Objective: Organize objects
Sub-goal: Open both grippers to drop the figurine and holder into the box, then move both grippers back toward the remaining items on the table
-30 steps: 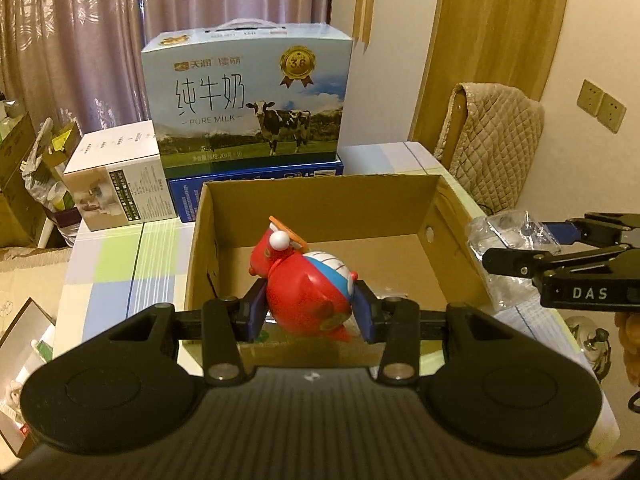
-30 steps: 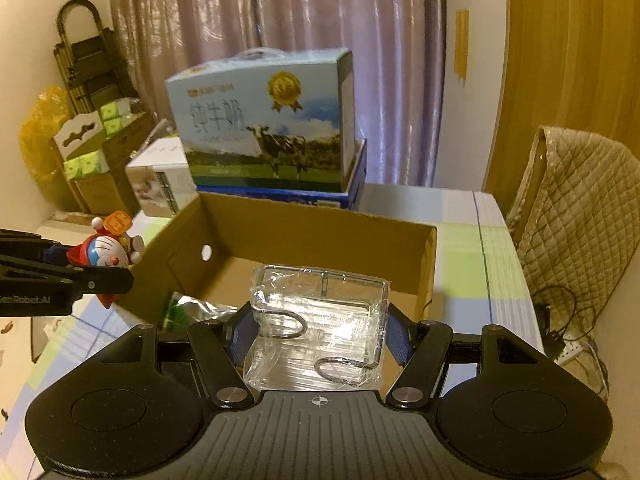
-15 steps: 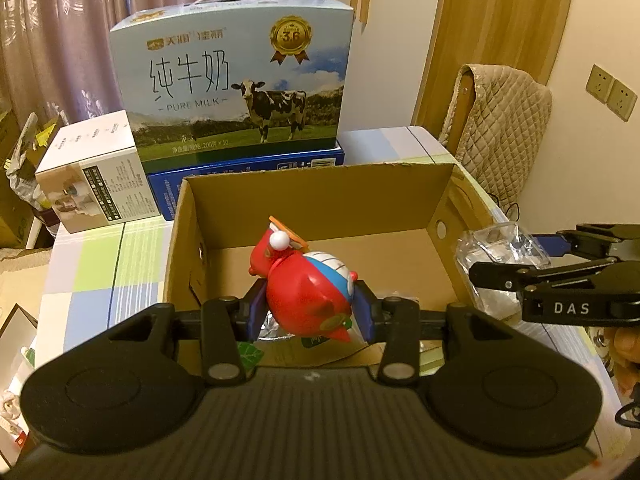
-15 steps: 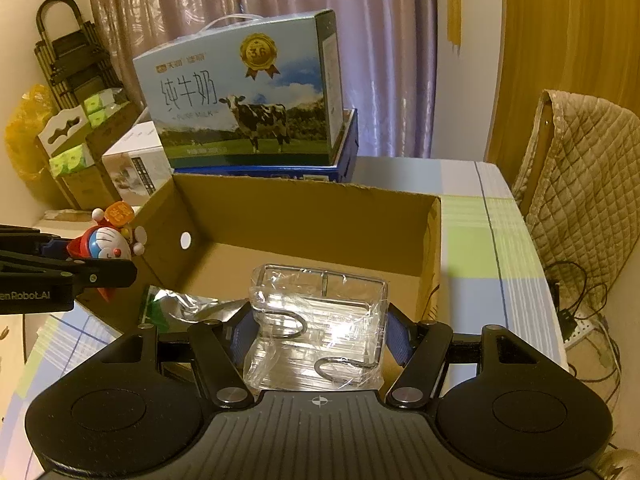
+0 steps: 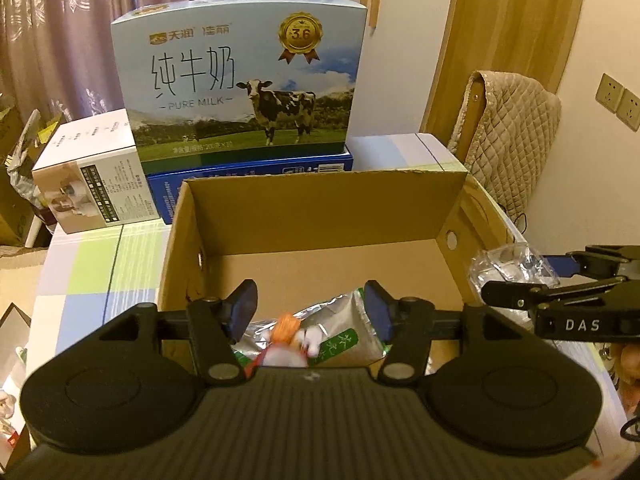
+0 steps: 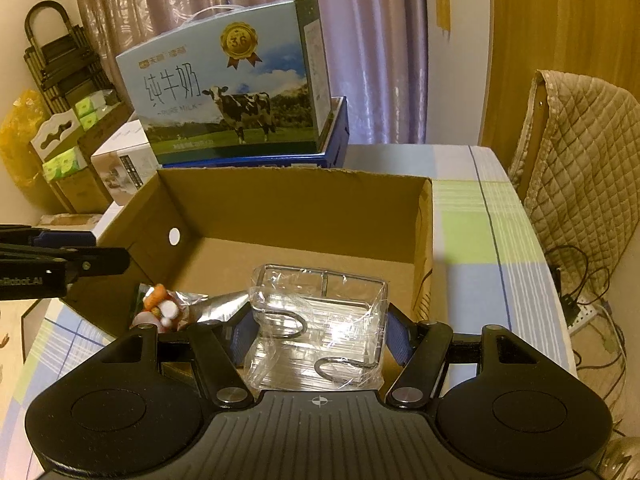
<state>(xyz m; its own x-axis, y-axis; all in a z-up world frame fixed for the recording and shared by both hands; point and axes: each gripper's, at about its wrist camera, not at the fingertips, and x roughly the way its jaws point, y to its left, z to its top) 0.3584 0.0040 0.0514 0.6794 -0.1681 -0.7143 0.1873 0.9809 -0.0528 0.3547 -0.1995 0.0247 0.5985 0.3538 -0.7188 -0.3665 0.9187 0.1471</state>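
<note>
Though cluttered, checked tablecloth (image 6: 472,236) underneath

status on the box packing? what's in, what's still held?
Done: the red toy figure lies in the cardboard box on a foil pouch; the left tongs have just opened and are empty. In hand: right tongs grip the wrapped hook rack over the box. Left: drop it in.
</note>
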